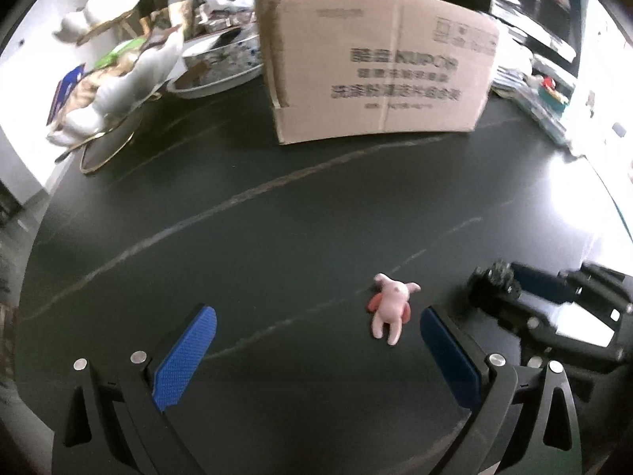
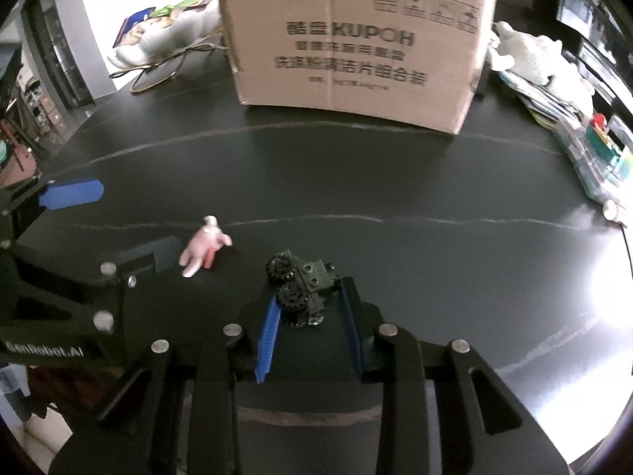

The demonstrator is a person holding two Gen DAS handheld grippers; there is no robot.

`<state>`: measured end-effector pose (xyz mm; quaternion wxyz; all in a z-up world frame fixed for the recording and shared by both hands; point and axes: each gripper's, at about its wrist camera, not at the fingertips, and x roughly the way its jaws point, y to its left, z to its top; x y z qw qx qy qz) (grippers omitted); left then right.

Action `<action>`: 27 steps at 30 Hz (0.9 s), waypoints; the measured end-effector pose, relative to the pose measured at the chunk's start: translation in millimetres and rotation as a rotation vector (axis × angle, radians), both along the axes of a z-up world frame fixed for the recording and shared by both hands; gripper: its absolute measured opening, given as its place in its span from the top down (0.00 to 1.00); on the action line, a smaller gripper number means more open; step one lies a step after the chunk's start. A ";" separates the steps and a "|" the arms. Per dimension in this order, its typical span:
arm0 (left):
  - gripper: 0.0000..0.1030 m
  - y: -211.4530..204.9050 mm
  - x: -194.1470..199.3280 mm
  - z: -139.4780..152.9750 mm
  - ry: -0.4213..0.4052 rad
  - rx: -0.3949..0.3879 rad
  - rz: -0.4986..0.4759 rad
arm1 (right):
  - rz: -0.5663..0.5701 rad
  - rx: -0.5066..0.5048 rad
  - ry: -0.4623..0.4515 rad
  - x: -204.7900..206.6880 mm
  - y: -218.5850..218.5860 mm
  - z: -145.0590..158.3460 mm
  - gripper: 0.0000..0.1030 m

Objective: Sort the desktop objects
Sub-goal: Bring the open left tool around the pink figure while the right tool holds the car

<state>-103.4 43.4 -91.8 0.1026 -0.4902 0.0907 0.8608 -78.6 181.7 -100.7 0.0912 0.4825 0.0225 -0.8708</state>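
Observation:
A small pink rabbit figure lies on the black table, just inside the right finger of my left gripper. That gripper is wide open, with nothing touching its blue pads. To the right, a dark green toy car with black wheels sits between the pads of my right gripper, which is shut on it; the left pad bears against its wheels. In the right wrist view, the left gripper reaches in from the left beside the rabbit.
A large cardboard box stands at the back of the table. White shell-shaped dishes on gold wire stands and a metal tray crowd the back left. Stacked packets and a white plush line the right edge.

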 end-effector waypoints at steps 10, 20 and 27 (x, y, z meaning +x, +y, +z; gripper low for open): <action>0.06 27.3 4.8 -10.4 0.013 -0.012 -0.033 | -0.078 -0.008 0.024 2.7 34.0 10.1 0.74; 0.20 31.9 -0.7 -24.4 -0.010 -0.001 -0.003 | -0.093 -0.023 0.026 0.4 39.6 13.6 0.74; 0.24 33.3 -3.0 -26.8 -0.018 0.027 -0.024 | -0.095 -0.038 0.022 -1.4 41.2 13.1 0.74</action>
